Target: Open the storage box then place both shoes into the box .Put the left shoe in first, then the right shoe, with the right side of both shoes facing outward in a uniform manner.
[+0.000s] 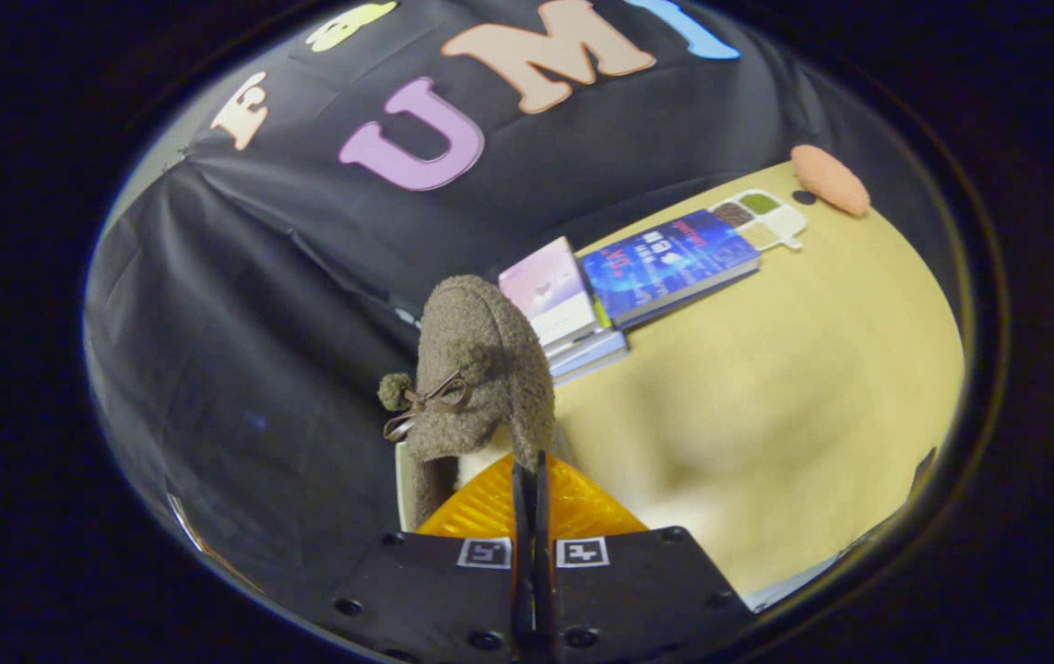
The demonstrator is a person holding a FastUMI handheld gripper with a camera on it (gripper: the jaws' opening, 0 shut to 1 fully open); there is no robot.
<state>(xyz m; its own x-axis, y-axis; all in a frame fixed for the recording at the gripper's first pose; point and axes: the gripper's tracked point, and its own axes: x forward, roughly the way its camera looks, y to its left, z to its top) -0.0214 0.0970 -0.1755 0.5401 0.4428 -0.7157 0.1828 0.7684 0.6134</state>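
Closest to the camera, the gripper (534,480) has its two fingers pressed tight together, clamped on the rim of a fuzzy brown shoe (480,369) whose edge sits pinched between them. That shoe hangs lifted just ahead of the fingertips, its plush body rising toward twelve o'clock from them, with a small bow (425,404) and a pompom (394,391) on the side at about ten o'clock. A pale inner lining shows near the opening where the fingers grip.

Past the shoe, toward four o'clock, spreads a tan table (766,397), tilted in this view. Beyond it, at roughly one o'clock from the fingers, lies a short stack of books: a pink-covered book (550,290) on top of others, and just beside it, touching, a blue-covered book (669,263). Farther along the same line, right at the far end of the blue one, sits a small white tray (762,219) split into compartments holding different coloured fillings. Farthest off, near the table's back edge at about two o'clock, rests an orange rounded pad (829,180), next to a small dark spot on the tabletop. Black cloth (259,323) hangs behind everything.
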